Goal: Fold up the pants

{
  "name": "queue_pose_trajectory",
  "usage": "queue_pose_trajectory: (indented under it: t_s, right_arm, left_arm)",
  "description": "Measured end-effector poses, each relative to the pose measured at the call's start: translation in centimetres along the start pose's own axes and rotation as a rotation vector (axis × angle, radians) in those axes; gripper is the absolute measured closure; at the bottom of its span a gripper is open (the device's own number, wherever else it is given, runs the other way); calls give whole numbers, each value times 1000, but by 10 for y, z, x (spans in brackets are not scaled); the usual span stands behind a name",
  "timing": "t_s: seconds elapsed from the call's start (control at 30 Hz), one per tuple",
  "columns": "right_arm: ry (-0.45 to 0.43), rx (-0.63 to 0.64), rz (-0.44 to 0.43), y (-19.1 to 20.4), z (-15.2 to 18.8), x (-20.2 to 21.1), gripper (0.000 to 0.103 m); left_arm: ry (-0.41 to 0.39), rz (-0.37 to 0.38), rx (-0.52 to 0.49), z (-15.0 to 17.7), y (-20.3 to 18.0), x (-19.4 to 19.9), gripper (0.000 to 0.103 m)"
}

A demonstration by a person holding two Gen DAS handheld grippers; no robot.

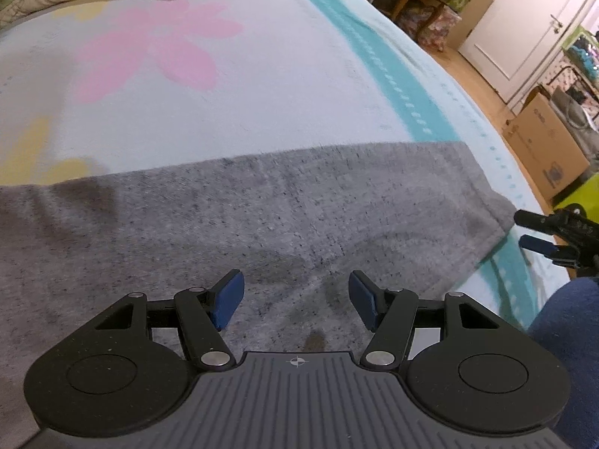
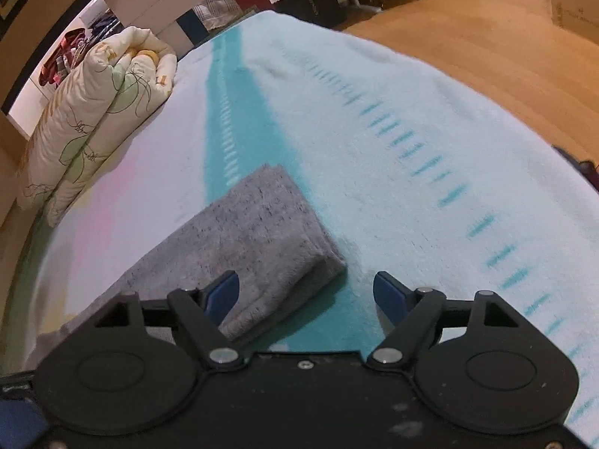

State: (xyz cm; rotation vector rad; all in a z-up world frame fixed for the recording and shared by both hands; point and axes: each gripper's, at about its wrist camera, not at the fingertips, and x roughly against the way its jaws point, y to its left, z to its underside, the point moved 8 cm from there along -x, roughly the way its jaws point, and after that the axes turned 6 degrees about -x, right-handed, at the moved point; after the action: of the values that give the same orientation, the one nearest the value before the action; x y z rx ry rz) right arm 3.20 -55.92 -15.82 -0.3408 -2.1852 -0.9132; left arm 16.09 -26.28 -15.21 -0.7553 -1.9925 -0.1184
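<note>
A: Where are the grey pants [image 1: 262, 217] lying?

B: Flat on the pale blanket [image 1: 232, 104] that covers the bed. In the left wrist view they fill the space under and ahead of the left gripper [image 1: 295, 299], reaching beyond both fingertips and off to the left. Their right-hand edge ends short of the right gripper [image 1: 539, 234], which shows at the far right of that view.

A: And from the other side?

B: In the right wrist view a doubled grey end of the pants [image 2: 262, 232] lies ahead of the right gripper [image 2: 307, 292]. It sits nearer the left finger, and its near corner comes in between the two fingers. The right finger is over bare blanket [image 2: 393, 142].

A: Are the fingers clamped on the cloth?

B: No. The left gripper's blue pads [image 1: 228, 299] stand apart above the fabric, nothing pinched between them. The right gripper's fingers are spread wide; whether the left pad brushes the cloth I cannot tell.

A: What lies beyond the fingers?

B: A teal stripe [image 2: 221, 112] runs down the blanket ahead of the right gripper, passing under the folded end. A pink flower print [image 1: 157, 48] shows ahead of the left fingers. A rolled floral quilt [image 2: 97, 112] lies far off to the left, and cardboard boxes [image 1: 543, 142] stand on the wooden floor [image 2: 468, 30] to the right.
</note>
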Motion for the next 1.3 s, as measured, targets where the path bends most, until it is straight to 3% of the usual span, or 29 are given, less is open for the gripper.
queue_pose_trajectory:
  t_s: [0.17,0.27,0.33,0.4,0.47,0.7,0.83,0.97,1.13,1.17,1.23,1.3]
  right_arm:
    - [29,-58,-130,1,3,-16,22]
    - [29,-77,-190,6,-5,-27,29]
    - [45,-109,-230,6,-11,-39,44]
    - [69,-132,-248,7,-14,-52,70]
    - [82,-141,-246,8,-15,-59,85]
    - [39,-59,-279,38,-27,-33,87]
    - [38,-12,-301,61,-38,-21,87]
    - [33,43,-304,88,-46,-12,87]
    - [21,159,-314,134,-48,7,87]
    - [20,179,-318,143,-47,11,87]
    - [23,226,-331,167,-42,20,87]
    - [31,277,-341,193,-33,28,87]
  left_arm:
    - [42,0,-15,8,-5,-15,43]
    - [61,-2,-15,13,-4,-20,43]
    - [62,-5,-24,15,-4,-21,43]
    - [65,-7,-30,15,-3,-21,42]
    - [53,-7,-22,10,-3,-17,42]
    - [-17,-104,-7,-31,19,-16,42]
    - [-15,-166,20,-42,32,-32,42]
    - [16,-219,-138,-37,15,-40,34]
    - [-66,-142,-62,-17,10,-8,34]
    - [-57,-123,-60,-8,8,-7,34]
    - [37,-67,-97,13,4,-16,35]
    - [11,-84,-169,24,4,-10,34]
